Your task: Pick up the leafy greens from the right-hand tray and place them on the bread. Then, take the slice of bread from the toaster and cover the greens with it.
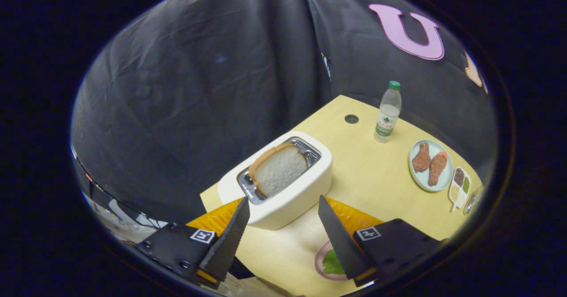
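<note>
While claw (pixel 283 219) hangs released, fingers spread either side of toaster (pixel 283 190), bare table (pixel 376 177) lies open beyond. Toaster sits near table's edge. Bread slice (pixel 280 168) stands tilted in slot, pale crumb, tan crust. Greens (pixel 331 261) on pink plate (pixel 320 264) beside right finger.

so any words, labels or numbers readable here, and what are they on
None can be read.
Water bottle: its green and white label carries print, too small and blurred to read.
Tongs, open just short of the toaster: a square black-and-white marker on each finger mount, a pattern with no words.
</note>
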